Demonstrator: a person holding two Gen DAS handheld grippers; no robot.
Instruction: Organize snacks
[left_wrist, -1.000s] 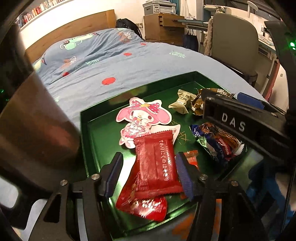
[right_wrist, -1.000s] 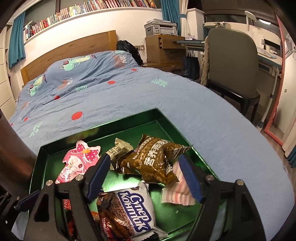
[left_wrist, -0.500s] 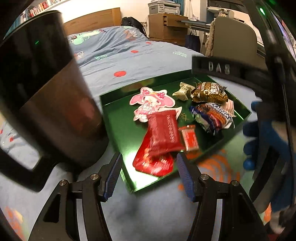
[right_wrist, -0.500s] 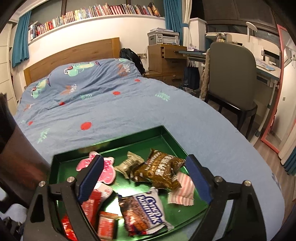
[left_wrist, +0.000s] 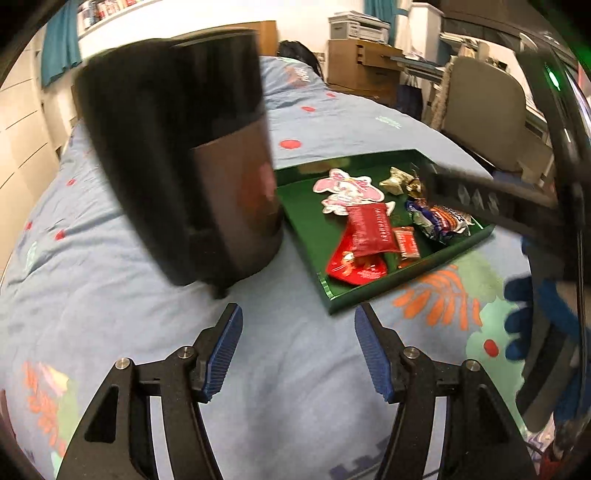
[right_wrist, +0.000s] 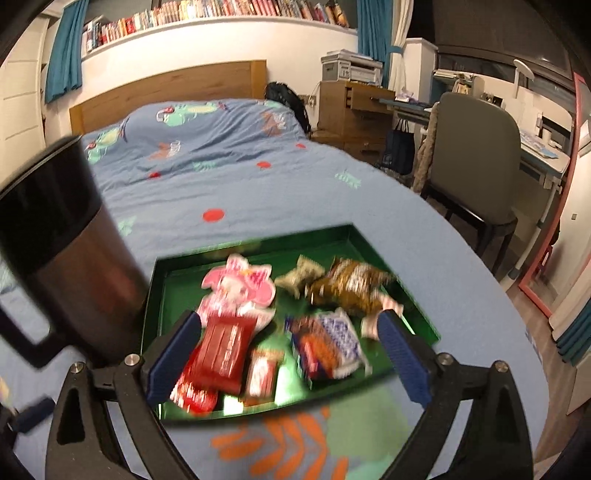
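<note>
Now both empty grippers, left (left_wrist: 297, 352) and right (right_wrist: 291, 354), jaws apart, should clear the tray (right_wrist: 255, 242) without nudging the mug (left_wrist: 192, 155).

Little can be read here. In the left wrist view, white raised letters stand on the black bar (left_wrist: 480, 199) that crosses the right end of the green tray (left_wrist: 332, 295); blur leaves them unclear, perhaps "DAS". The red wrapper (left_wrist: 369, 230) in the tray carries a line of small white print along its length, too smeared to spell out. The blue-and-white packet (right_wrist: 332, 343) beside it shows white lettering that is likewise illegible in both views.
</note>
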